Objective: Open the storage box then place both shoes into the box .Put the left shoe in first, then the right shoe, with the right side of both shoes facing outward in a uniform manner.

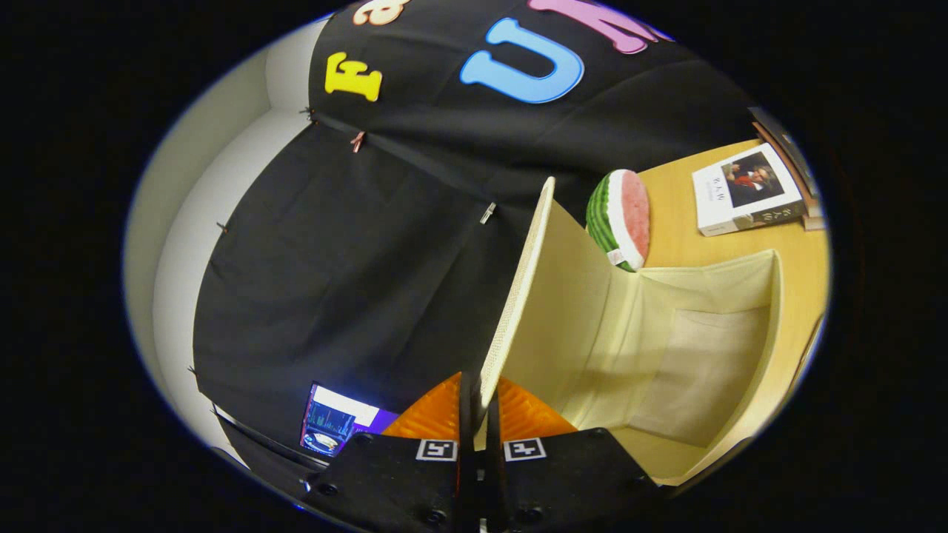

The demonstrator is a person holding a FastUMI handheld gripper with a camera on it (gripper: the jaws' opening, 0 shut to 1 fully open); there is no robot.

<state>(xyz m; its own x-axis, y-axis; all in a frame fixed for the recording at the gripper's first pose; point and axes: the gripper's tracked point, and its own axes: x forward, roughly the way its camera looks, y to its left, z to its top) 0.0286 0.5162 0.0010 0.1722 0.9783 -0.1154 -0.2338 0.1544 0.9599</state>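
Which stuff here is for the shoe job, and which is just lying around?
For the job:
- storage box, open
- its lid, lifted, pinched in the gripper

Just lying around:
- watermelon slice toy behind the box
- book on the table
- lit screen

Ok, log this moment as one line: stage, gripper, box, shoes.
stage: opening storage box | gripper: shut on lid edge, lid raised | box: open, interior empty | shoes: not yet placed
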